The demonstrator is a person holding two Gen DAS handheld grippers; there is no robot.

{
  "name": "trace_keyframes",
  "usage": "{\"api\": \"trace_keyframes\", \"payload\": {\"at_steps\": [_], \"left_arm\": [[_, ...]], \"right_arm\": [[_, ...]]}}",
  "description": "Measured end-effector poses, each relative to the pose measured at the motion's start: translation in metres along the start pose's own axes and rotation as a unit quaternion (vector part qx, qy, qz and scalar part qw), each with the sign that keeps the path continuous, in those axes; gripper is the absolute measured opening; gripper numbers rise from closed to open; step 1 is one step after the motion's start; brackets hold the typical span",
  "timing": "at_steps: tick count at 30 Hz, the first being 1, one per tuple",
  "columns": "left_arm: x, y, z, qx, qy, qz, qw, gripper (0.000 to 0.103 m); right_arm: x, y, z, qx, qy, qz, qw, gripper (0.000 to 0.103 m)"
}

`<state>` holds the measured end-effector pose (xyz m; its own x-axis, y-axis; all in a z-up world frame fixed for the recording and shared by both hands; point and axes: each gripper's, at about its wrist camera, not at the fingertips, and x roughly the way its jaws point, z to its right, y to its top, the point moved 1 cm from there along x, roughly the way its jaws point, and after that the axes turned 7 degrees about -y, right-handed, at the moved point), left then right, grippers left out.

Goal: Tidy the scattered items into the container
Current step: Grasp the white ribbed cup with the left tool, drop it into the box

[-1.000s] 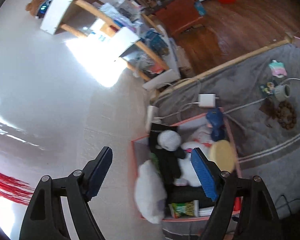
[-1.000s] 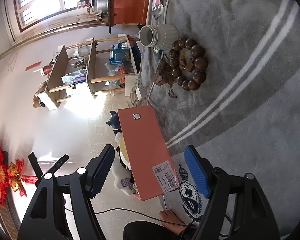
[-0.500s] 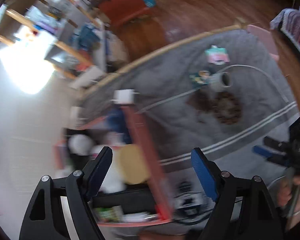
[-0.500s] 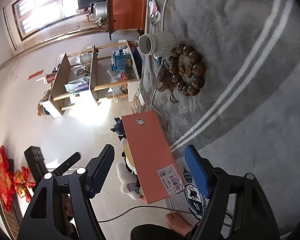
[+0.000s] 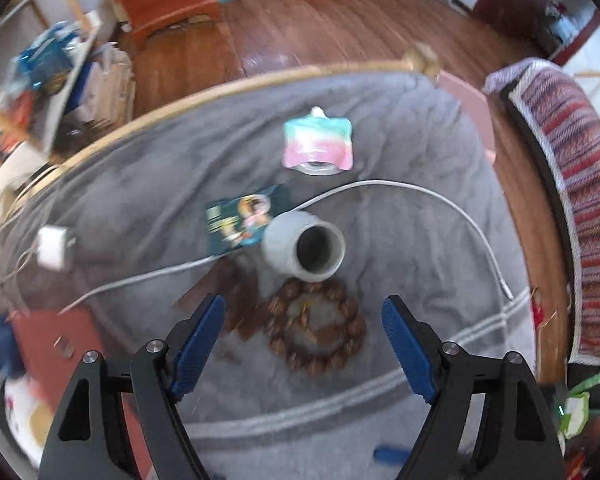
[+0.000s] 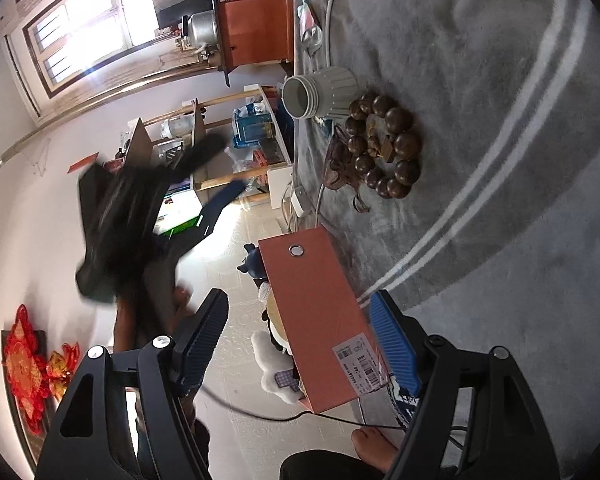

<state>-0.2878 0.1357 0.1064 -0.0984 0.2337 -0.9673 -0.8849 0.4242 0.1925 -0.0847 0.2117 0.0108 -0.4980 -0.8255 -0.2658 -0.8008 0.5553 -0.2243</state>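
My left gripper (image 5: 303,342) is open and empty, held above a brown bead bracelet (image 5: 318,330) on the grey rug. A grey ribbed cup (image 5: 304,246) lies on its side just beyond the beads, with a teal card (image 5: 242,220) and a pink-green pouch (image 5: 318,146) farther off. My right gripper (image 6: 300,338) is open and empty, its jaws on either side of the orange container's (image 6: 320,320) wall without touching it. Plush toys (image 6: 274,360) lie in the container. The bracelet (image 6: 384,146) and cup (image 6: 320,92) show beyond it. The left gripper (image 6: 148,196) shows blurred at left.
A white cable (image 5: 440,208) curves across the rug and a white charger (image 5: 52,248) lies at left. A striped cushion (image 5: 572,200) borders the right. Shelves (image 6: 204,152) with clutter and an orange cabinet (image 6: 256,28) stand past the rug. A bare foot (image 6: 374,440) is near the container.
My left gripper has swung away from the container and now sits over the bead bracelet, still open. The right gripper has barely moved.
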Motion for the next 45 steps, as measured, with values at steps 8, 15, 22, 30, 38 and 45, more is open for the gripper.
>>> {"api": "trace_keyframes", "payload": {"at_steps": [8, 15, 22, 30, 38, 45], "left_arm": [[0.063, 0.021, -0.002, 0.013, 0.049, -0.033, 0.9982, 0.045], [-0.007, -0.006, -0.009, 0.016, 0.039, -0.009, 0.9991, 0.042], [-0.179, -0.067, -0.106, -0.035, 0.090, 0.063, 0.9934, 0.042], [-0.302, -0.158, -0.292, -0.181, 0.186, 0.109, 0.9596, 0.042], [-0.251, -0.191, -0.397, -0.268, 0.187, 0.083, 0.9414, 0.042], [-0.199, -0.190, -0.425, -0.305, 0.190, 0.028, 0.9328, 0.050]], "right_arm": [[0.007, 0.008, 0.011, 0.010, -0.008, -0.010, 1.000, 0.073], [0.010, 0.005, 0.012, 0.005, -0.015, -0.016, 1.000, 0.073], [0.003, -0.004, 0.006, -0.006, -0.026, -0.011, 1.000, 0.073], [-0.006, -0.009, 0.008, -0.005, -0.050, 0.002, 0.999, 0.073], [-0.003, -0.007, 0.017, -0.009, -0.081, 0.001, 0.997, 0.073], [0.003, -0.002, 0.019, -0.011, -0.089, -0.004, 0.996, 0.073]]}}
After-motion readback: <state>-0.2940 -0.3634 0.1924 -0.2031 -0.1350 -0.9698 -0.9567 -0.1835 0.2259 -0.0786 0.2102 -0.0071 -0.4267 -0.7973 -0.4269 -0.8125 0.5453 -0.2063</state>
